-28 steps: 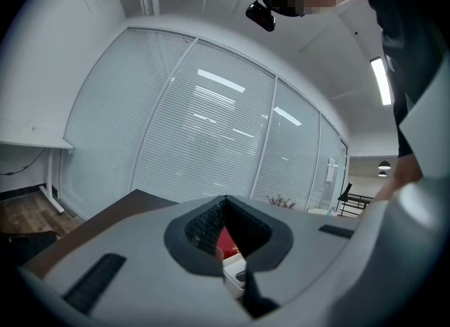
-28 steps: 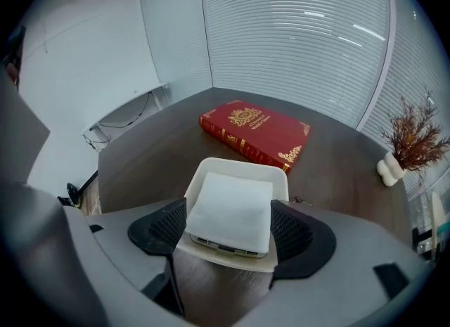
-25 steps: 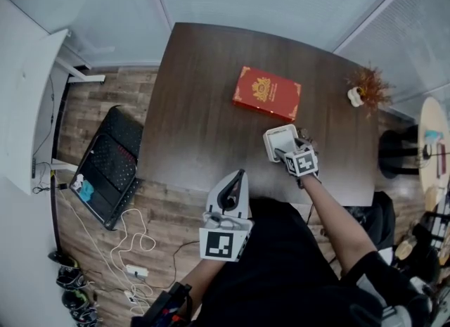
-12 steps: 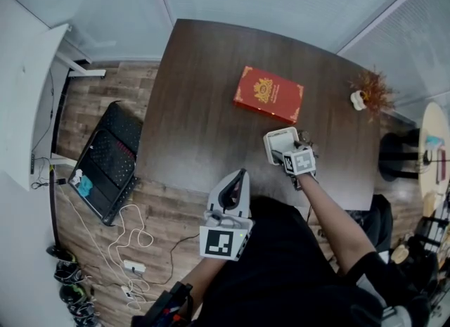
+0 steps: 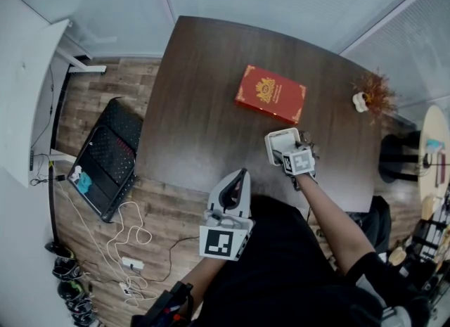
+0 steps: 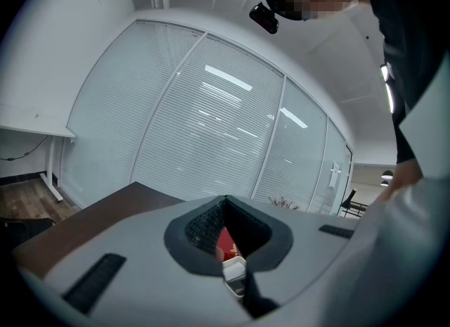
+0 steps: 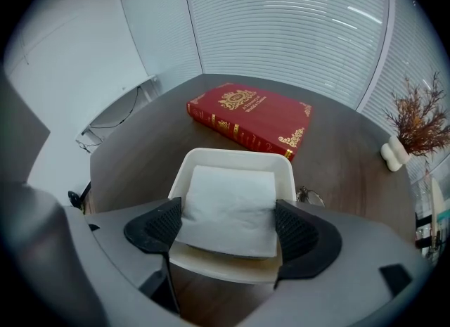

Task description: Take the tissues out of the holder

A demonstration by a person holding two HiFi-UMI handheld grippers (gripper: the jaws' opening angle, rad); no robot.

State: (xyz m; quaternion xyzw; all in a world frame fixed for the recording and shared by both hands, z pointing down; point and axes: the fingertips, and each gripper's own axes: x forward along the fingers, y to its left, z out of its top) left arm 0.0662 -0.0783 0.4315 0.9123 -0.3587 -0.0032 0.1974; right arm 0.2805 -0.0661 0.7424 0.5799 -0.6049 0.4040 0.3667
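A cream holder (image 7: 239,155) stands on the dark table with a folded stack of white tissues (image 7: 228,202) inside. My right gripper (image 7: 230,226) points steeply down over it. Its jaws have just been opening and now stand wide, one black pad at each side edge of the stack, with no squeeze visible. The head view places the holder (image 5: 274,138) near the table's front edge, partly under that gripper (image 5: 287,152). My left gripper (image 5: 239,175) hovers off the table's front edge with its tips together and nothing held; its own view (image 6: 225,199) looks level across the table.
A red book (image 5: 271,93) lies just beyond the holder. A small vase of dried twigs (image 5: 362,99) stands at the table's right side. A small metal object (image 7: 309,195) lies right of the holder. A black chair (image 5: 105,160) and cables are on the floor at left.
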